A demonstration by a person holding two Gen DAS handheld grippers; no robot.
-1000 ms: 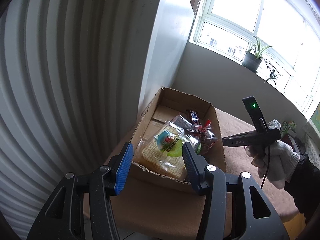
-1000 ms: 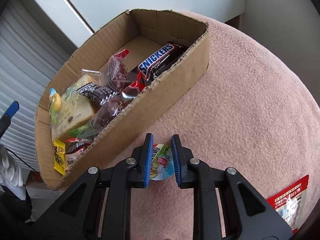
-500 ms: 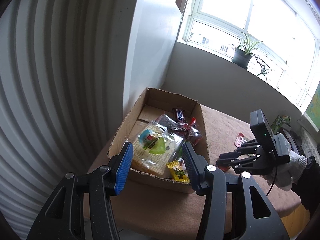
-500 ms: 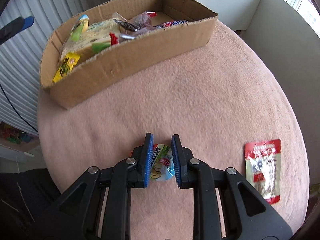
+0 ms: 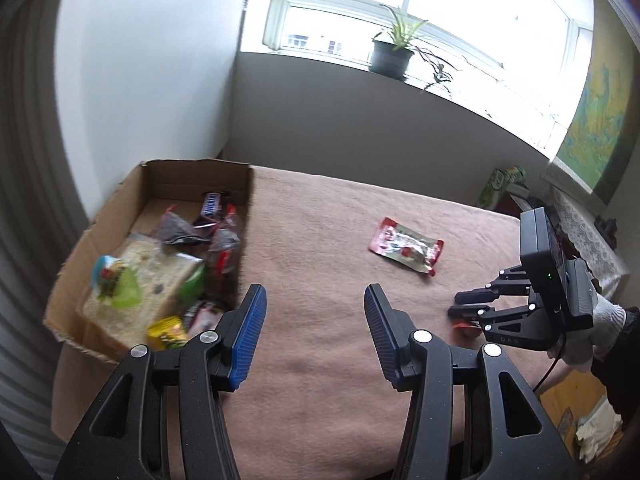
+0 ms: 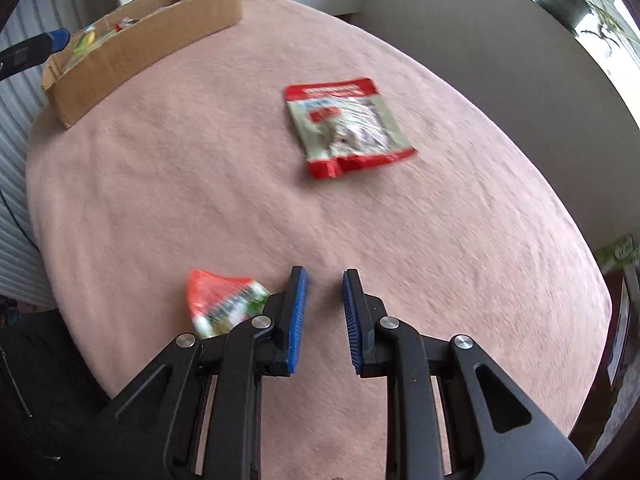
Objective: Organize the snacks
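We hold our left gripper above the near edge of the pink-covered table, its blue-padded jaws spread wide with nothing between them. To its left sits the open cardboard box, packed with a wrapped sandwich, a Snickers bar, dark clear-wrapped sweets and a small yellow packet. Our right gripper hangs low over the table, its jaws parted by a narrow gap and gripping nothing. Just beside its left finger lies a small red, white and green snack packet on the cloth, partly hidden behind the finger. Farther out, well apart from the box, a red-and-white snack pouch lies flat near the middle of the table. In the left wrist view we also see a potted plant on the windowsill and a green carton past the table's far corner.
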